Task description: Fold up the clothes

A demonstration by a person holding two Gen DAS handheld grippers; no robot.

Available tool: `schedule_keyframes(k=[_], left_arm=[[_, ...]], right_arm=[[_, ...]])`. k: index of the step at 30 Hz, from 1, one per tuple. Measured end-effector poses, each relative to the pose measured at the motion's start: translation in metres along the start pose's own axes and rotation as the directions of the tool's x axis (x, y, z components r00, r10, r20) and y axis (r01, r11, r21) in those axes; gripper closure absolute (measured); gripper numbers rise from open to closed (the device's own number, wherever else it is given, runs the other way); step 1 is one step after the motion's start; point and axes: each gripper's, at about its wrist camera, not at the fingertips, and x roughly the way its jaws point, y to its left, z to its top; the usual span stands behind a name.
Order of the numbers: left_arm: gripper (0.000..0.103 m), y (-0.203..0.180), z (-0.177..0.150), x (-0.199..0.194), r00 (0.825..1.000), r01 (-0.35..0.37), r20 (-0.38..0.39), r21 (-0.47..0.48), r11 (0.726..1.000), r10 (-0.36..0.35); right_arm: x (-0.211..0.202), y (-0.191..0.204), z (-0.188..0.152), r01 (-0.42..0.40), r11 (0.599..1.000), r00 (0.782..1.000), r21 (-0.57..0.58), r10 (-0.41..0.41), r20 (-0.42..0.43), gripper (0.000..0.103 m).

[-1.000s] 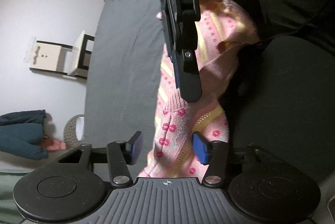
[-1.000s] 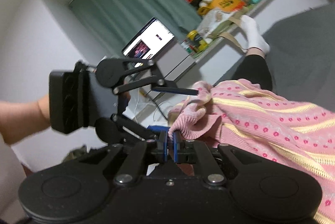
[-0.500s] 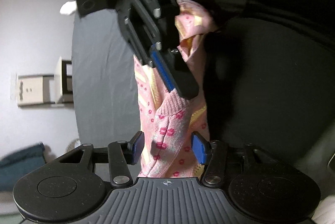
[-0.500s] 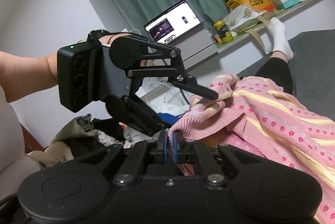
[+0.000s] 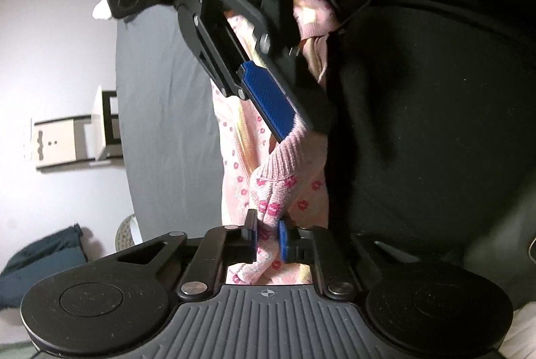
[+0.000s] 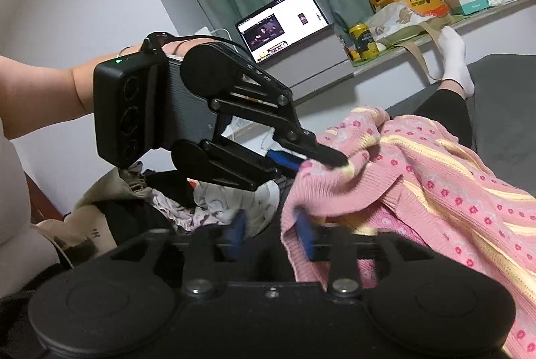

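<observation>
Grey bed (image 6: 502,97); pink sweater (image 6: 435,178), person's legs (image 6: 445,111) on it.

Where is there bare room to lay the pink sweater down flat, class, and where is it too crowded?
Free: the grey sheet between the pink sweater and the white wall. In the right wrist view, it is also bare beyond the sweater, right of the person's leg. Crowded: the clothes heap beyond the open right gripper, and the cluttered ledge.
</observation>
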Motion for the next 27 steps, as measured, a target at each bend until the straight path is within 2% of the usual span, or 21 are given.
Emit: schedule_keyframes(k=[2,5,7,10,11,12,14,17,18,21,23,25,27], left_arm=[[0.092,-0.002,0.0,-0.001,1.0,-0.026,-0.013,-0.026,0.999,0.025],[0.091,-0.008,0.001,-0.005,0.998,-0.057,-0.03,-0.051,0.997,0.055],[0.091,-0.012,0.003,-0.008,0.997,-0.073,-0.034,-0.06,0.996,0.071],[0.091,-0.015,0.003,-0.007,0.996,-0.084,-0.043,-0.085,0.993,0.081],[0.091,-0.016,0.004,-0.006,0.995,-0.087,-0.046,-0.094,0.992,0.083],[0.091,-0.017,0.004,-0.006,0.995,-0.095,-0.048,-0.104,0.99,0.09],[0.091,-0.019,0.003,-0.005,0.993,-0.115,-0.043,-0.119,0.986,0.111],[0.091,-0.023,0.003,-0.005,0.988,-0.151,-0.049,-0.144,0.978,0.145],[0.091,-0.027,0.004,-0.005,0.986,-0.162,-0.053,-0.134,0.978,0.156],[0.089,-0.038,0.004,-0.002,0.978,-0.203,-0.067,-0.075,0.976,0.198],[0.077,-0.042,0.003,-0.001,0.971,-0.233,-0.07,-0.038,0.972,0.23],[0.059,-0.044,0.002,-0.001,0.962,-0.266,-0.068,-0.012,0.964,0.265],[0.058,-0.045,0.001,-0.003,0.956,-0.288,-0.047,0.008,0.957,0.288]], right_arm=[[-0.004,-0.005,-0.001,0.016,0.999,1.0,0.03,-0.017,0.023,0.039],[-0.01,-0.026,-0.001,-0.021,0.985,0.998,0.173,0.009,0.066,0.037],[-0.012,-0.05,-0.002,-0.098,0.934,0.991,0.344,0.061,0.115,0.037],[-0.003,-0.074,-0.007,-0.186,0.831,0.98,0.525,0.12,0.156,0.04],[0.0,-0.082,-0.009,-0.211,0.79,0.976,0.576,0.136,0.17,0.048],[0.004,-0.085,-0.01,-0.221,0.769,0.974,0.6,0.148,0.17,0.057],[0.015,-0.085,-0.01,-0.216,0.767,0.976,0.604,0.165,0.139,0.066],[0.024,-0.079,-0.01,-0.231,0.775,0.973,0.588,0.185,0.139,0.09],[0.026,-0.077,-0.01,-0.239,0.781,0.971,0.577,0.192,0.142,0.093],[0.026,-0.067,-0.007,-0.253,0.812,0.967,0.526,0.213,0.137,0.093],[0.024,-0.063,-0.006,-0.258,0.824,0.966,0.505,0.222,0.132,0.093],[0.022,-0.063,-0.005,-0.256,0.826,0.967,0.503,0.221,0.128,0.093],[0.021,-0.063,-0.005,-0.261,0.822,0.965,0.506,0.225,0.133,0.093]])
